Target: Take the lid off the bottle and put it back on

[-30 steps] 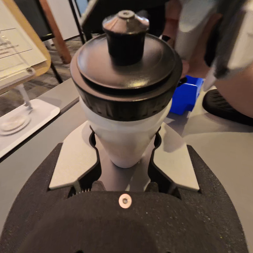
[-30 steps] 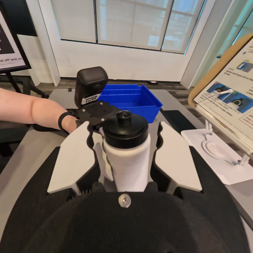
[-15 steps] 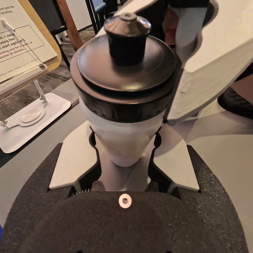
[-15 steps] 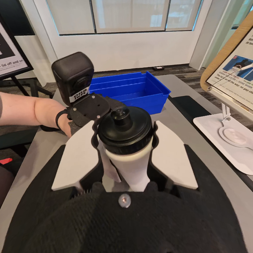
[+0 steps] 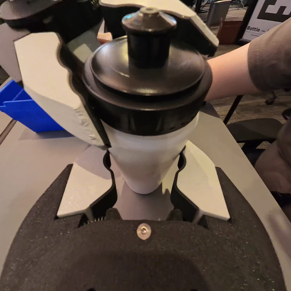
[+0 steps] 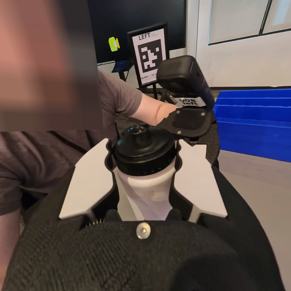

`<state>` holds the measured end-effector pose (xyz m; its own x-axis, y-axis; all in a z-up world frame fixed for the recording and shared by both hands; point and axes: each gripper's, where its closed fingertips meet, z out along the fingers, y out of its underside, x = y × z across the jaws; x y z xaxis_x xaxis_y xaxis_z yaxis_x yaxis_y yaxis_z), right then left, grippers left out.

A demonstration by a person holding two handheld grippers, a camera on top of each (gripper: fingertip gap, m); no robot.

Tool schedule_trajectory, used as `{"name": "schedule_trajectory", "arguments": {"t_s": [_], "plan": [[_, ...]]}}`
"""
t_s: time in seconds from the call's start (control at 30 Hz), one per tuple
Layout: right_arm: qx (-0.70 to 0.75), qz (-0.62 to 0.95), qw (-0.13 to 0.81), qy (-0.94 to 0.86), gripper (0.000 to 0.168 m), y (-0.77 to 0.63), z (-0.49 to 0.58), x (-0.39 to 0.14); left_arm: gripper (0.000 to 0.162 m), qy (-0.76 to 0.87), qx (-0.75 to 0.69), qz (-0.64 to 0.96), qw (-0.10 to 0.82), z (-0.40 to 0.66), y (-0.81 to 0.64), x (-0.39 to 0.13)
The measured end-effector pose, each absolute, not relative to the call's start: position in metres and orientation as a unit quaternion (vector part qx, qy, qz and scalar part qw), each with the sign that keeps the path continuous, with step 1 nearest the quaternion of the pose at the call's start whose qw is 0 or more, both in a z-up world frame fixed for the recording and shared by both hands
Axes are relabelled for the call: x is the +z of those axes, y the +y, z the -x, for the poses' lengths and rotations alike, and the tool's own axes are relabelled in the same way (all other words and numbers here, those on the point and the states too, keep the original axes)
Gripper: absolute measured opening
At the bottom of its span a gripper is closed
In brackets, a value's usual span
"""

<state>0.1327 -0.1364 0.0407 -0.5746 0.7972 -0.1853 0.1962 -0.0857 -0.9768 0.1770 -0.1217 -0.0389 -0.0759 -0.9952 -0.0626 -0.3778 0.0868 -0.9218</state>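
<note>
A white bottle with a black screw lid and pull spout stands upright on the grey table. My left gripper is shut on the bottle's lower body. My right gripper is shut on the lid, with its white fingers hugging the lid's ribbed rim above the bottle body. In the left wrist view the right gripper's fingers flank the lid on both sides. The left gripper's body and camera show behind the bottle in the right wrist view.
A blue bin stands on the table close behind the bottle; it also shows in the right wrist view. A person's forearm reaches in from the right. A framed sign on a stand is beyond the table. The table edge runs close on the right.
My right gripper rose from around the bottle's body to the lid and closed on it. Both views have swung round strongly; the left gripper kept its hold on the bottle.
</note>
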Motion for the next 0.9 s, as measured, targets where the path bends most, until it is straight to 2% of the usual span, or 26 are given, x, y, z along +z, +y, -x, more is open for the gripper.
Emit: {"name": "schedule_trajectory", "arguments": {"t_s": [0.07,0.2,0.3,0.37,0.43,0.63,0.8,0.9], "plan": [[0.603,0.409,0.277,-0.627,0.08,-0.126,-0.127,0.04,0.085,0.608,-0.378,0.568,0.406,-0.176,-0.112,-0.038],[0.528,0.467,0.431,-0.563,0.092,-0.081,-0.111,0.057,0.085,0.527,-0.35,0.641,0.435,-0.164,-0.07,-0.039],[0.439,0.518,0.531,-0.508,0.091,-0.046,-0.11,0.064,0.085,0.466,-0.338,0.683,0.451,-0.15,-0.044,-0.039],[0.389,0.54,0.563,-0.49,0.091,-0.035,-0.108,0.063,0.085,0.432,-0.32,0.702,0.467,-0.141,-0.029,-0.038],[0.35,0.575,0.575,-0.466,0.09,-0.025,-0.105,0.057,0.085,0.415,-0.3,0.714,0.478,-0.134,-0.021,-0.038],[0.336,0.615,0.572,-0.427,0.067,-0.022,-0.101,0.051,0.085,0.414,-0.282,0.718,0.483,-0.131,-0.018,-0.039],[0.362,0.614,0.528,-0.461,0.066,-0.027,-0.11,0.053,0.085,0.437,-0.284,0.708,0.477,-0.135,-0.022,-0.039],[0.369,0.617,0.521,-0.46,0.071,-0.026,-0.11,0.051,0.085,0.439,-0.283,0.708,0.476,-0.136,-0.024,-0.039]]}}
